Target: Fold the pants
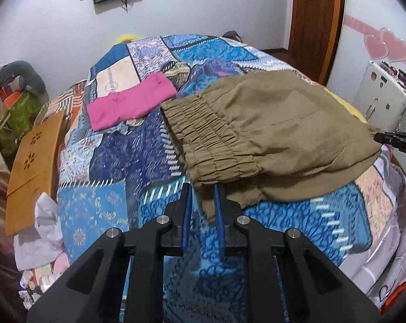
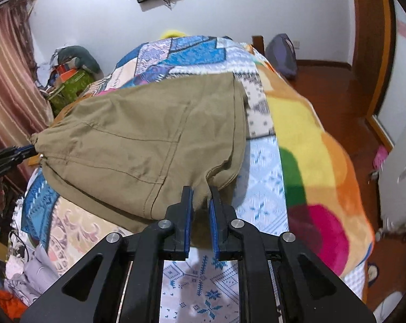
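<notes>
Both grippers — left (image 1: 202,199), right (image 2: 201,199) — pinch (level) khaki pants (image 1: 270,123).

Even indoor light, fisheye-warped edges

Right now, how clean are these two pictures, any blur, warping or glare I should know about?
Left wrist view: strong fisheye bulge, dark corners, the khaki pants fairly sharp, the bedspread slightly smeared. Right wrist view: same bulge; the rainbow blanket and white cover near the right gripper look softly blurred. Lighting is even, with no harsh glare.
</notes>
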